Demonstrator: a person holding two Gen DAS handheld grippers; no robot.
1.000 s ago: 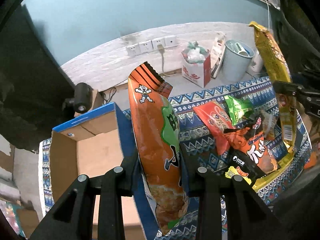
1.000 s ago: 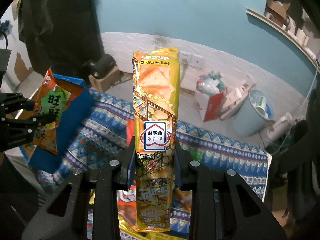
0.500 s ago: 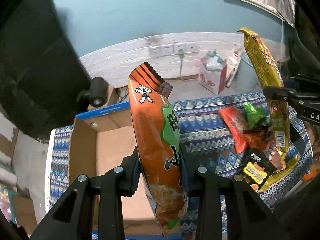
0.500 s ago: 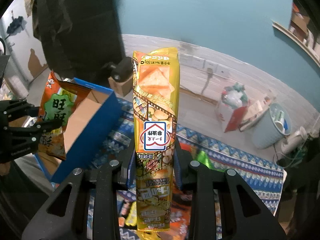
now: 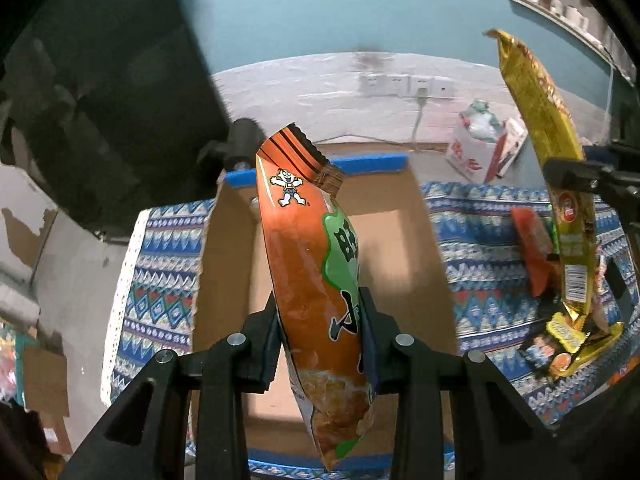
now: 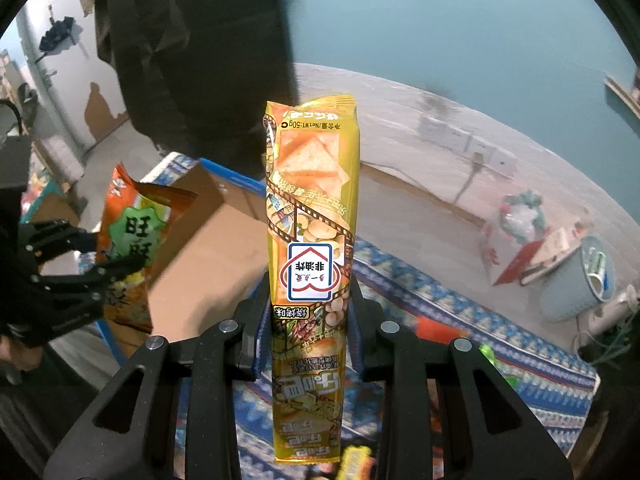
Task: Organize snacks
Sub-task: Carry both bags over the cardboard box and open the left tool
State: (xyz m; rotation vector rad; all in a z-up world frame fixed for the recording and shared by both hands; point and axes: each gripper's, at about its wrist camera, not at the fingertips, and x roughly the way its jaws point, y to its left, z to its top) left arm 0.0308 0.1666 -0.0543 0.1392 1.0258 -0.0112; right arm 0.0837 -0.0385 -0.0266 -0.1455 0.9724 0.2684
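Was midway through the carry-to-box step, by the look of it: two snacks up off the cloth and bound for the box. Had the left gripper [image 5: 322, 312] clenched on the orange bag [image 5: 304, 240], pinched across its lower half, with the top standing well beyond the fingertips and the bottom hanging back beneath the jaws. Saw the box [image 5: 400, 248] open straight ahead of and below those jaws, bare cardboard floor showing on both sides of the bag. Had the right gripper [image 6: 310, 300] clamped on the yellow pack [image 6: 312, 184], grasped around mid-length, upright between the jaws, print upside down. Found the box ahead and to the left of the right jaws, with the cloth [image 6: 460, 304] directly beneath them, so apparently not over the opening on that side yet. Noted the other snacks [image 5: 560, 340] heaped on the cloth, far to the right of the left jaws. Judged the next move thus: lower the orange bag inside the box walls and let go only when low, so as not to drop it against a wall; then bring the yellow pack leftward past the blue rim before opening. Looked wiser to go in one at a time, given two grippers near one box. Could not tell whether either snack would settle flat.
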